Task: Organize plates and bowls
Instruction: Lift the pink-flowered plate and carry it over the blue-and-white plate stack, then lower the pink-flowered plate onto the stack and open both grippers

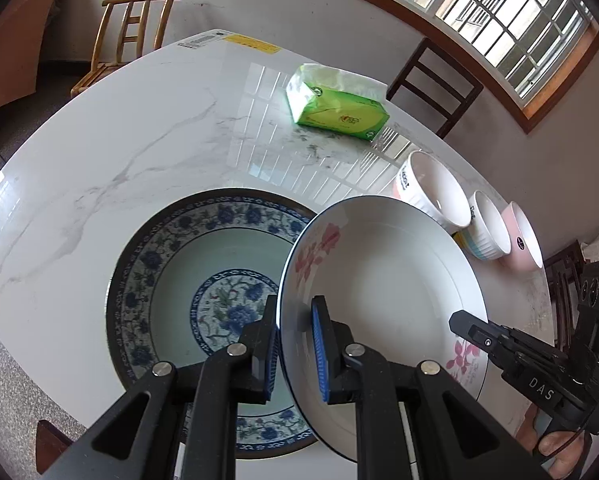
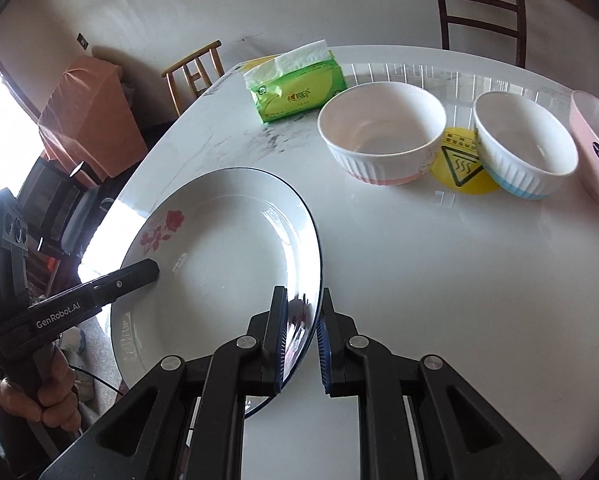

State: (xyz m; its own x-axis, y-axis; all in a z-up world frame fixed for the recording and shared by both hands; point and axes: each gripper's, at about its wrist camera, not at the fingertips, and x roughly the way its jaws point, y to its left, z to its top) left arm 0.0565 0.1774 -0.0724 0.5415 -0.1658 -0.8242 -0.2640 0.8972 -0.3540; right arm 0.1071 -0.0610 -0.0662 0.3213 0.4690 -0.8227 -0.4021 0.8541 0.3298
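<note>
A white plate with pink flowers [image 1: 383, 264] is held tilted above the table, partly over a large blue-and-white patterned plate [image 1: 171, 272] that lies flat on the marble table. My left gripper [image 1: 297, 340] is shut on the white plate's left rim. My right gripper [image 2: 303, 328] straddles the plate's [image 2: 227, 264] opposite rim; a small gap shows at its right pad, so its grip is unclear. Three bowls stand in a row: a white bowl with a pink base [image 2: 379, 132], a white bowl with a blue base [image 2: 523, 144] and a pink bowl [image 2: 595, 140].
A green tissue pack [image 1: 335, 104] lies at the far side of the marble table [image 1: 119, 140]. A yellow warning sticker [image 2: 461, 168] sits between two bowls. Chairs stand around the table; a window is at the far right.
</note>
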